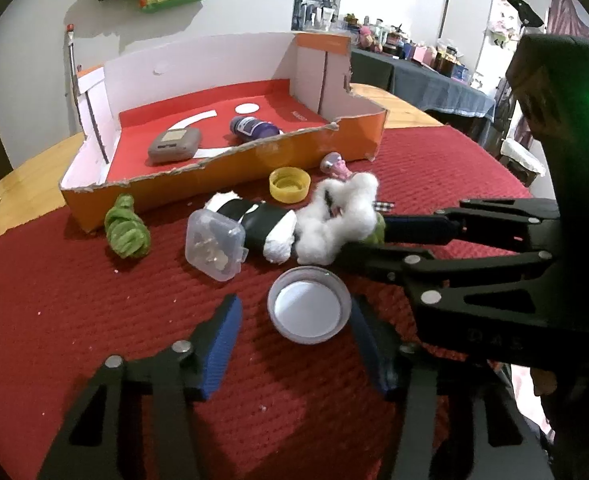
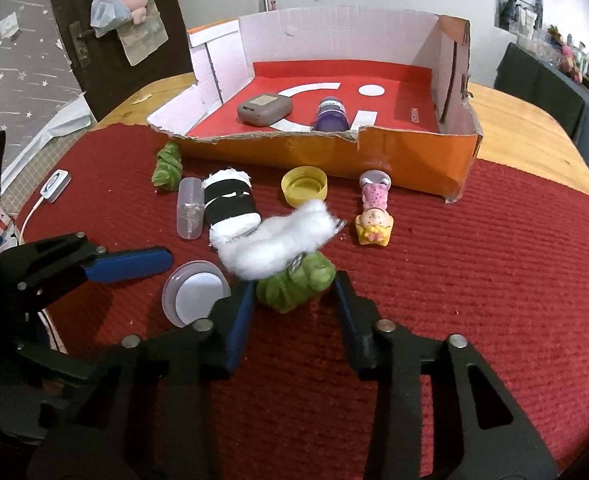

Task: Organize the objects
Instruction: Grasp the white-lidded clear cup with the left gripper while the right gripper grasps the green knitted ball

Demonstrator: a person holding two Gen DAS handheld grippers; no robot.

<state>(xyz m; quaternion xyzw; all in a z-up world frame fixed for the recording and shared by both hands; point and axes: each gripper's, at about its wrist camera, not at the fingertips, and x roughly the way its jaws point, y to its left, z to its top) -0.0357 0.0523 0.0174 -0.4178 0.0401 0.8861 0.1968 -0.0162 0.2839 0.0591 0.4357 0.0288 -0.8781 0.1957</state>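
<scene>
An orange cardboard box with white inner walls and a torn front edge [image 2: 414, 152] stands at the far side of a red woven mat [image 2: 454, 300] laid over the wooden tabletop [image 2: 526, 136]. On the box's red floor lie two items: a grey rounded-rectangular device [image 2: 264, 109] on the left and a purple bottle with a label [image 2: 331, 114] on its side just right of it, near the front wall. In front of the box, on the mat, rest a yellow plastic screw cap, opening upward [image 2: 304, 185], a small pink-and-yellow doll figure on its back [image 2: 373, 216], a green chenille twist [image 2: 167, 167], a clear plastic lidded case holding small pale contents [image 1: 214, 243], a black-and-white wrapped roll [image 2: 232, 208] touching that case, and a wad of white cotton [image 2: 282, 246] overlapping the roll's near end. A shallow grey round lid with a white inside [image 1: 309, 305] sits between the fingers of the left hand-held gripper [image 1: 294, 344]; the right pad appears at its rim, the left pad stands apart, so the jaws are spread about it. The right hand-held gripper [image 2: 294, 304] has its blue pads on either side of a second green chenille clump [image 2: 294, 282], pinching it beneath the cotton.
</scene>
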